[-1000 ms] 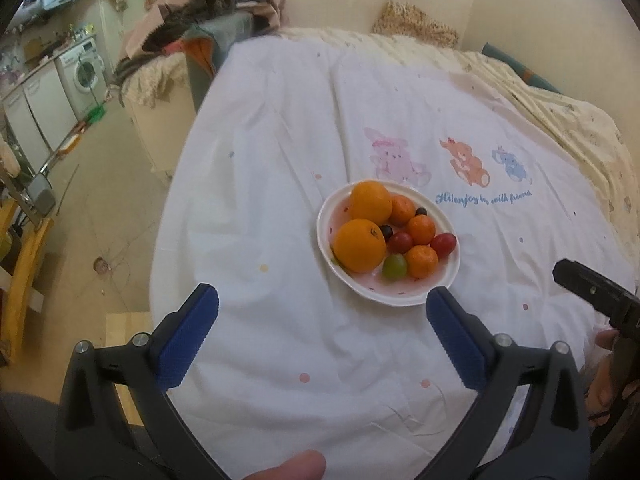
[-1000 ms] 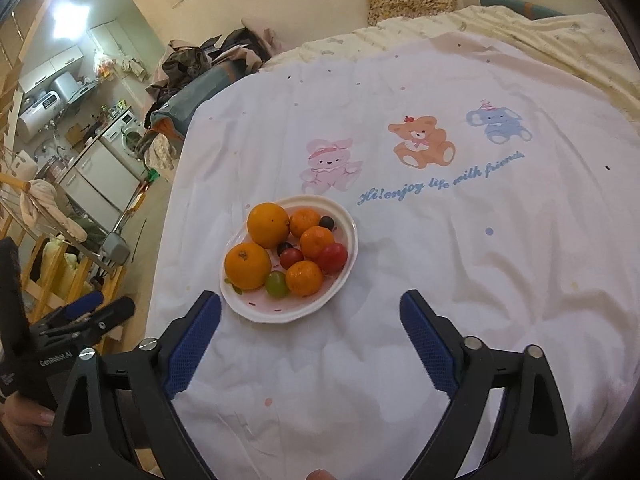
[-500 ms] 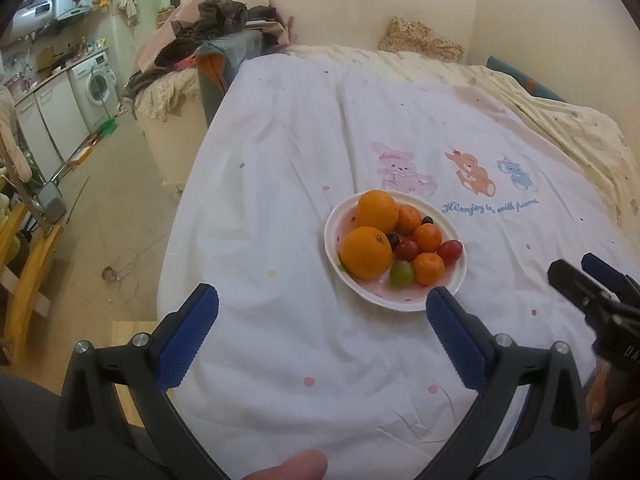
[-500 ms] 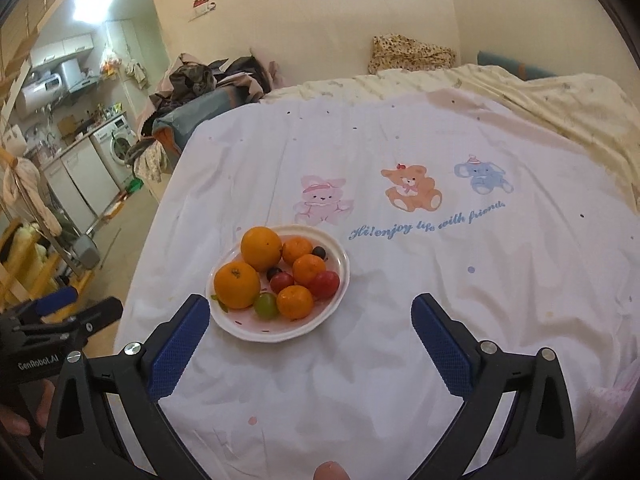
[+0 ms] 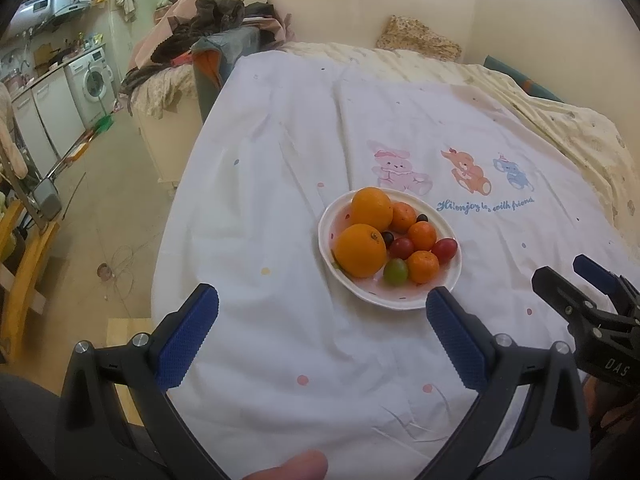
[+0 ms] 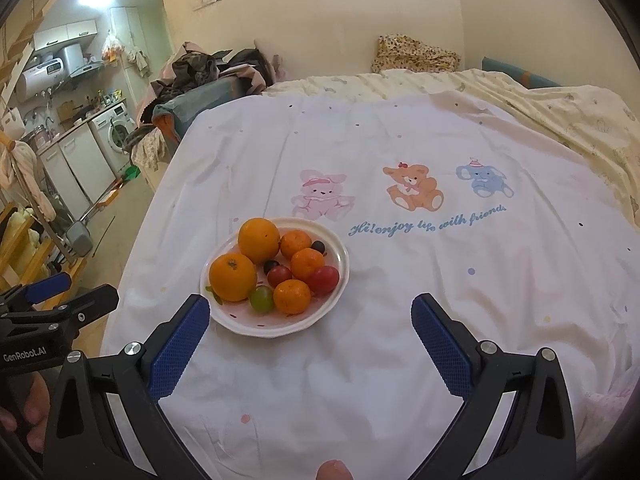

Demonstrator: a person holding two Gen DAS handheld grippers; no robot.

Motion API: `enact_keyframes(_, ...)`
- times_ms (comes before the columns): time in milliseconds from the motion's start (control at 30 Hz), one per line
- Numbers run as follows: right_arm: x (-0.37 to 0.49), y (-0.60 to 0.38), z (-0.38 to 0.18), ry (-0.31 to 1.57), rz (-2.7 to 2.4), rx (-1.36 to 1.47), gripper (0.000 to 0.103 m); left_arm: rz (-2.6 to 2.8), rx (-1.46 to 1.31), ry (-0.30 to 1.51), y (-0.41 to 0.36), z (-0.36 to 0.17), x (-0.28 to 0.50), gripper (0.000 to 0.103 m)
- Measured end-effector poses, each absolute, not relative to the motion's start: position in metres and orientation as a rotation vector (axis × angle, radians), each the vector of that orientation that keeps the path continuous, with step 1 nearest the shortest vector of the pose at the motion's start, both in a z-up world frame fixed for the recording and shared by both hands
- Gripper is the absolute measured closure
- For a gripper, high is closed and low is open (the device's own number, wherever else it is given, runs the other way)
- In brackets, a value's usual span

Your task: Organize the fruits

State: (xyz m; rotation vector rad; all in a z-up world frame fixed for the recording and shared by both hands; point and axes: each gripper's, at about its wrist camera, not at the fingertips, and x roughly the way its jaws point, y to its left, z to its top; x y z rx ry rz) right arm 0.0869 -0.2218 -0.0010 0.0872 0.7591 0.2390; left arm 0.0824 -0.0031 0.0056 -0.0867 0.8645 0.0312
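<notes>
All the fruits point(image 6: 276, 270) sit gathered in the white plate point(image 6: 332, 308) at lower centre of the bed sheet point(image 6: 440, 288), none loose, while left tool point(image 5: 322, 334) and right tool point(image 6: 310, 336) hover spread wide, holding nothing.

Fruits point(image 6: 276, 272) piled in white plate point(image 6: 276, 326); grapes, prob. tomatoes.

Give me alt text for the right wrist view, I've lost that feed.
A white plate of oranges, tangerines, cherry tomatoes and grapes sits on a white bedsheet printed with cartoon animals, ahead and left of the open, empty right gripper. The left gripper shows at the left edge.
</notes>
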Motion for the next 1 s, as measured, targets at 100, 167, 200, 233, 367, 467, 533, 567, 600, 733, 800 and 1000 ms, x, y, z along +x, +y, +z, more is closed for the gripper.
enact_keyframes(100,0.087,-0.2216,-0.0011,0.761,0.24,0.091,0.0,0.029,-0.092,0.865,-0.0024,0.0061,0.0816,0.001)
enact_keyframes(167,0.0871,-0.2215,-0.0013,0.762,0.24,0.088,0.0,0.028,-0.092,0.865,-0.0025,0.0061,0.0814,0.001)
enact_keyframes(200,0.0871,-0.2218,-0.0012,0.76,0.24,0.089,0.0,0.028,-0.091,0.866,-0.0029,0.0062,0.0812,0.001)
enact_keyframes(233,0.0871,-0.2218,-0.0012,0.76,0.24,0.089,0.0,0.027,-0.092,0.866,-0.0032,0.0063,0.0809,0.001)
enact_keyframes(367,0.0874,-0.2219,-0.0013,0.76,0.242,0.089,0.0,0.027,-0.095,0.866,-0.0025,0.0065,0.0809,0.001)
enact_keyframes(467,0.0868,-0.2217,-0.0011,0.761,0.24,0.089,0.0,0.026,-0.096,0.865,-0.0015,0.0062,0.0816,0.001)
enact_keyframes(533,0.0869,-0.2218,-0.0012,0.761,0.242,0.089,0.0,0.026,-0.096,0.866,-0.0014,0.0061,0.0816,0.001)
enact_keyframes(567,0.0869,-0.2218,-0.0013,0.761,0.241,0.089,0.0,0.025,-0.097,0.866,-0.0012,0.0061,0.0817,0.001)
enact_keyframes(600,0.0863,-0.2212,-0.001,0.762,0.241,0.089,0.0,0.025,-0.098,0.867,-0.0015,0.0061,0.0816,0.001)
enact_keyframes(733,0.0863,-0.2212,-0.0009,0.761,0.241,0.09,0.0,0.025,-0.097,0.866,-0.0013,0.0063,0.0817,0.001)
enact_keyframes(800,0.0864,-0.2213,-0.001,0.762,0.241,0.089,0.0,0.027,-0.099,0.867,-0.0015,0.0063,0.0816,0.001)
enact_keyframes(1000,0.086,-0.221,-0.001,0.763,0.243,0.09,0.0,0.027,-0.105,0.864,-0.0015,0.0056,0.0818,0.001)
